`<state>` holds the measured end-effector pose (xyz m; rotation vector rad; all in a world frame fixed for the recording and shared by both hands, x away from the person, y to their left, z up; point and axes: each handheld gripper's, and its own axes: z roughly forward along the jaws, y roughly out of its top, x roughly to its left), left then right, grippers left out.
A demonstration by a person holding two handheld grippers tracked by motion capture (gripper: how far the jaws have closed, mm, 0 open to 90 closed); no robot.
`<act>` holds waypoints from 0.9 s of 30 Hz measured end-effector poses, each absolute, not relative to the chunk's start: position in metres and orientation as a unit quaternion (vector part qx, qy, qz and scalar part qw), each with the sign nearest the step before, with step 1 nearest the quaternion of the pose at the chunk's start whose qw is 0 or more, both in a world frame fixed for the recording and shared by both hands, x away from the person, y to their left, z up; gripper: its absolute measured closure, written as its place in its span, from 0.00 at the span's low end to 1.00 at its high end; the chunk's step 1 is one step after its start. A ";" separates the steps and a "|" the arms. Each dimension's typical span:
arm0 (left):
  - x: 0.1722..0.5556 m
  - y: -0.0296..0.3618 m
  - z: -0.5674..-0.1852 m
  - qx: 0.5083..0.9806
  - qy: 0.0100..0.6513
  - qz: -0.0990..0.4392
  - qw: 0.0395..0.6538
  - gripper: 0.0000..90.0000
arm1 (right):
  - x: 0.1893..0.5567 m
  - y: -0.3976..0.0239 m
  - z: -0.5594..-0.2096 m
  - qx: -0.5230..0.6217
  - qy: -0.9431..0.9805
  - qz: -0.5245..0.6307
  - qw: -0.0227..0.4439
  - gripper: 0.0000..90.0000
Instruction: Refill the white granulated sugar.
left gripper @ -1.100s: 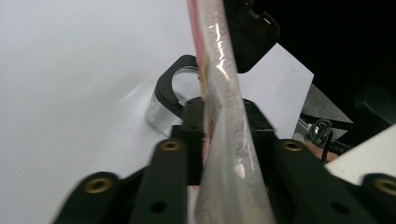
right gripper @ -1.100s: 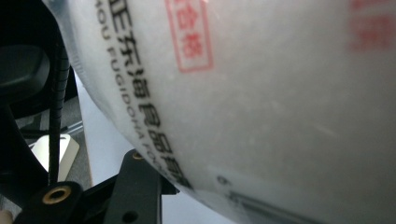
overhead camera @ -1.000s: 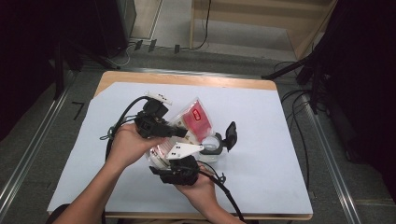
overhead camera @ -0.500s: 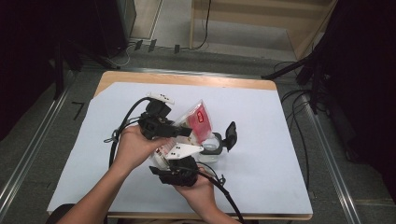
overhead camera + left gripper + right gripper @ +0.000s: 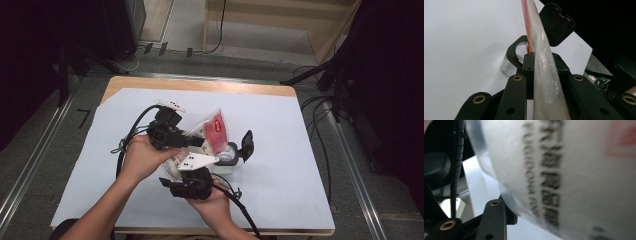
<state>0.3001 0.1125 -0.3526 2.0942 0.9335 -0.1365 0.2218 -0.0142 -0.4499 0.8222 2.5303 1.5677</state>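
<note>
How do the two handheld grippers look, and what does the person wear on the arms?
Both the left gripper and the right gripper are black, with black fingers joined by brass-coloured rivets. A black cable trails from each. The right gripper carries a grey three-cornered plate on top. The forearms are bare, without sleeves.

We record a wooden worktop (image 5: 200,84) with a white sheet (image 5: 280,200) laid over most of it; bare wood shows along the far edge and a thin strip at the near edge. Directly on the sheet, near the worktop's middle, stands a clear container (image 5: 227,159) with a black hinged lid (image 5: 246,144) raised open.
</note>
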 end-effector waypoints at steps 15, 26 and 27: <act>0.305 0.110 -0.351 0.827 0.372 -0.051 0.418 0.80 | 0.225 -0.013 -0.445 0.282 0.818 0.502 0.000 0.67; 0.314 0.104 -0.341 0.830 0.378 -0.074 0.403 0.83 | 0.227 -0.012 -0.438 0.290 0.813 0.505 -0.004 0.67; 0.314 0.103 -0.339 0.831 0.379 -0.071 0.401 0.83 | 0.227 -0.013 -0.436 0.293 0.810 0.508 -0.002 0.67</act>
